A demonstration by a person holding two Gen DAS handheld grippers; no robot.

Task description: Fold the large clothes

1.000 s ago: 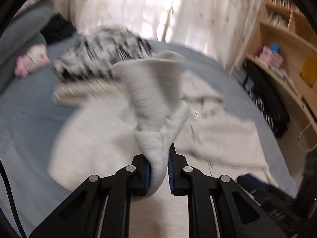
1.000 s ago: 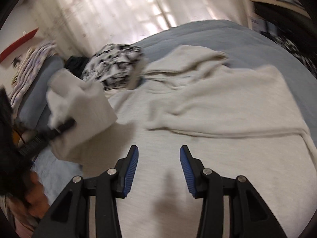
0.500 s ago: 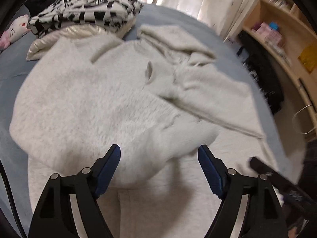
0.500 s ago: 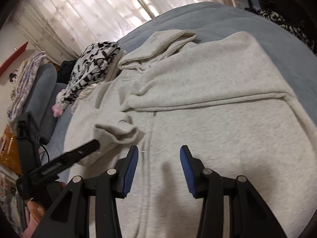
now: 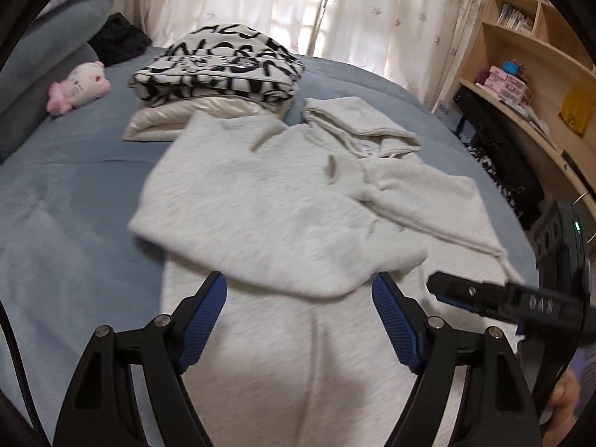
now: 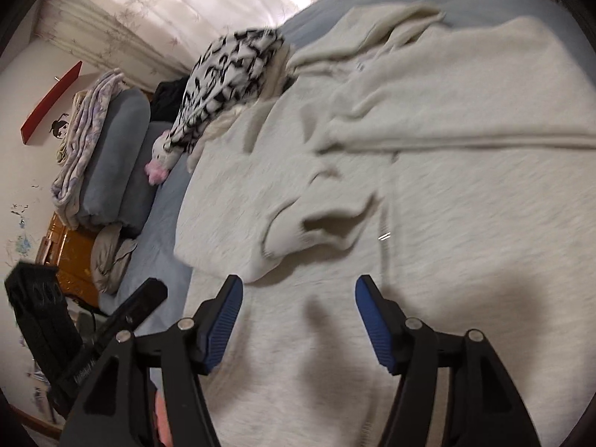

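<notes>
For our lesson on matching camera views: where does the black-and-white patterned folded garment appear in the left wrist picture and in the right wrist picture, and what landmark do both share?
Left wrist view: the black-and-white patterned garment lies upper left of centre, on the far part of the bed.
Right wrist view: it sits upper left of centre, stretched diagonally.
Shared landmark: the pink-and-white plush toy, beside it in both views.

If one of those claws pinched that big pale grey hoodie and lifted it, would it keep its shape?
Probably not. The hoodie lies in soft rumples with a sleeve flopped across it, so it would likely sag and unfold. Its fleecy surface looks easy to grip, not slippery. It seems bulky, so fairly heavy for cloth.
</notes>
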